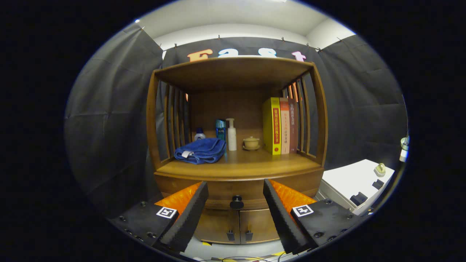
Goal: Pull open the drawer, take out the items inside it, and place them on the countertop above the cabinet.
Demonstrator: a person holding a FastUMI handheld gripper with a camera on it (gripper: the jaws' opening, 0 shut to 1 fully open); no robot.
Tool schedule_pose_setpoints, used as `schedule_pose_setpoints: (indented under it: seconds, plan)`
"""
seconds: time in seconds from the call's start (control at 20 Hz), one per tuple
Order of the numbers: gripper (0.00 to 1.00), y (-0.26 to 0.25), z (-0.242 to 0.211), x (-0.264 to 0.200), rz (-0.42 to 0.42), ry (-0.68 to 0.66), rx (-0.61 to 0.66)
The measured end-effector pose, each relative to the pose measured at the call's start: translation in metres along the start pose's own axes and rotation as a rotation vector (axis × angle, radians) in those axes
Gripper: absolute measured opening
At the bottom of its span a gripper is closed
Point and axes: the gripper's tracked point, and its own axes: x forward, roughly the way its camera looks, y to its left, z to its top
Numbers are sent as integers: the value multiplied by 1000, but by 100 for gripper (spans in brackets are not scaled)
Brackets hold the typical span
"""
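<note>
The hand-held gripper (236, 203) is hovering released, fingers spread wide and touching nothing, low in the frame. Between them, just beyond the tips, the drawer (236, 193) is sitting closed with its dark knob (236, 202) centred. Above it the worktop (240, 168) is carrying a folded blue towel (200, 150) at centre left, a white pump bottle (231, 135), a small lidded cup (251, 142) and upright books (278, 125) at centre right. Two cabinet doors (238, 225) are showing below the drawer.
</note>
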Motion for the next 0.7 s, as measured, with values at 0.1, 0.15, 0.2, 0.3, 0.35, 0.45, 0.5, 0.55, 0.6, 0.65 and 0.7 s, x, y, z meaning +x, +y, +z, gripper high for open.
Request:
schedule_pose_setpoints:
  seconds: [0.1, 0.15, 0.2, 0.3, 0.35, 0.45, 0.5, 0.55, 0.6, 0.65, 0.7]
  plan:
    - [99, 0, -21, 15, 2, 47, -16]
    - [100, 2, -29, 22, 6, 64, -20]
    - [100, 4, -38, 30, 13, 87, -20]
    - [100, 7, -56, 43, 21, 123, -24]
    - [100, 7, -64, 52, 21, 136, -26]
    - [100, 9, -80, 66, 24, 174, -6]
    - [100, 9, -86, 74, 22, 185, 8]
    - [100, 7, -90, 83, 18, 194, 17]
    - [100, 5, -94, 89, 11, 203, 15]
    - [100, 5, -96, 95, 5, 206, 14]
    - [100, 4, -99, 101, -1, 211, 12]
